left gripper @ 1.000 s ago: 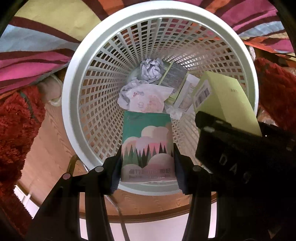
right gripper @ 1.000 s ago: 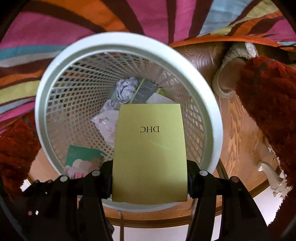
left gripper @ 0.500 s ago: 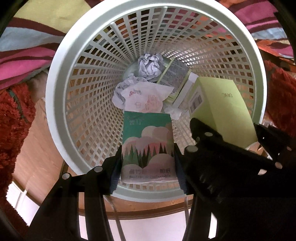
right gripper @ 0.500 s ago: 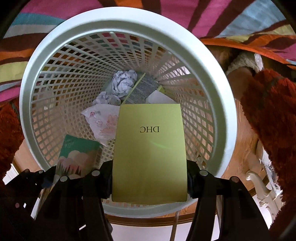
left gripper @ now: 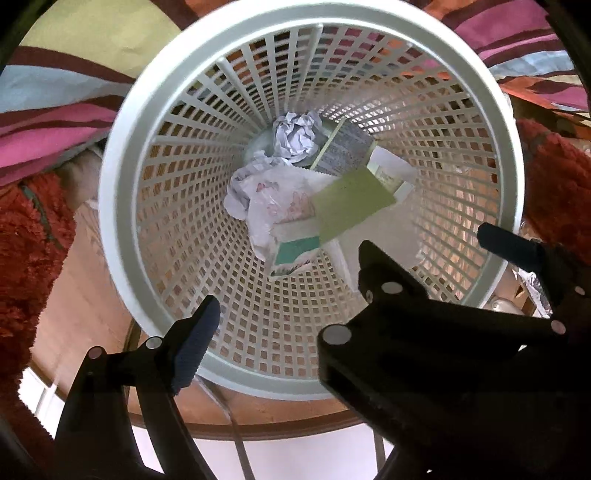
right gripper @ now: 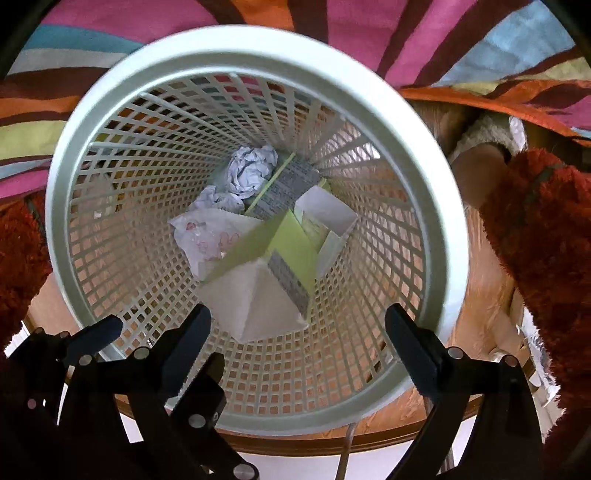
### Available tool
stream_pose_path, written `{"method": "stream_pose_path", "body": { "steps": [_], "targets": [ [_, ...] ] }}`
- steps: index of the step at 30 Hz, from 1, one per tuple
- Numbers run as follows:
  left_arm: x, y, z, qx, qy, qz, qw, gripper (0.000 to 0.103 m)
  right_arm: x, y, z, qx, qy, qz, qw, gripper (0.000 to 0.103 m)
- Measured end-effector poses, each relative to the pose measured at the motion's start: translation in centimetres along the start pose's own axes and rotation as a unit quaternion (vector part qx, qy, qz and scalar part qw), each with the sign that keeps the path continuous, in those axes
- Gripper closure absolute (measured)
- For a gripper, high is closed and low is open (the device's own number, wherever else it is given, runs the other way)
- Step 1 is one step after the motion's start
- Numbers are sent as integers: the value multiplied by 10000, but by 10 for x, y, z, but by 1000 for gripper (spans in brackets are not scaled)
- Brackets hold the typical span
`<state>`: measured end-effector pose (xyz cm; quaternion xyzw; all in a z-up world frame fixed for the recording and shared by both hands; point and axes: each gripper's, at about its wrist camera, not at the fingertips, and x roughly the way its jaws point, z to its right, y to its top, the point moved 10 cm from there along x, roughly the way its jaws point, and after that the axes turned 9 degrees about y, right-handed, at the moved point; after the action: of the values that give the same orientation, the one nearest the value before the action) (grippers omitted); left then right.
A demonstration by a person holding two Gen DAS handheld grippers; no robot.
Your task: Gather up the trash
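Both grippers hang over the white plastic waste basket (right gripper: 255, 48) and point down into it. The right gripper (right gripper: 297, 325) sits at 6 o'clock in its own view, and its jaws have just been opening. They are spread wide now with nothing between them. One second ago they pinched the yellow-green DHC box (right gripper: 291, 240). Now that box is loose inside the basket, tipped on its side near the middle, with its white end flap facing up.

The left gripper (left gripper: 280, 325) has just been opening its jaws too. In its own view only one blue-padded finger (left gripper: 195, 347) shows, at 7 o'clock, because the right gripper's black body covers the other side. Nothing is between its jaws. The green tissue pack (left gripper: 297, 249) it held before now lies down in the basket, half under the yellow-green box.

Deeper down, at 12 o'clock, lie the older bits. I count one crumpled paper ball (right gripper: 251, 170), one pink-printed plastic wrapper (right gripper: 210, 232), one flat grey patterned box (right gripper: 286, 186) and one open white box (right gripper: 325, 214). That makes six pieces of trash in one basket.

Past the rim lie a striped rug (right gripper: 147, 14) and wooden floor (right gripper: 487, 295).
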<state>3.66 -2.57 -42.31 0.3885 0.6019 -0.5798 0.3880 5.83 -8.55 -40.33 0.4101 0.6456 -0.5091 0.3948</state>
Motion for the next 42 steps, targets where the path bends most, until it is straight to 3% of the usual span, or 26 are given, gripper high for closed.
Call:
{"method": "stream_pose_path", "body": {
  "steps": [9,16,18,24,32,38,42],
  "targets": [
    [-25,-9,-14,-144,-95,267,9995,21,-22,-5,-2,2,104,288,9995,12],
    [-36,-21,-18,-177,-182,352,9991,16,-53,-5,-8,-133,136,817,9965,12],
    [-41,-24,-16,-158,-218,418,9988,16,-61,-7,-8,-95,235,940,9952,8],
    [-65,-26,-17,-160,-251,858,9959,15,-88,-7,-3,231,644,1263,9896,8],
    [-90,-32,-26,-377,-349,1145,9921,15,-116,-11,0,652,1151,1640,9775,8],
    [-134,-34,-38,-560,-98,1915,9798,15,-151,-18,-15,337,1184,2134,9692,8],
    [-170,-38,-52,-792,19,2506,9648,15,-186,-23,-29,-119,998,2703,9575,8]
  ]
}}
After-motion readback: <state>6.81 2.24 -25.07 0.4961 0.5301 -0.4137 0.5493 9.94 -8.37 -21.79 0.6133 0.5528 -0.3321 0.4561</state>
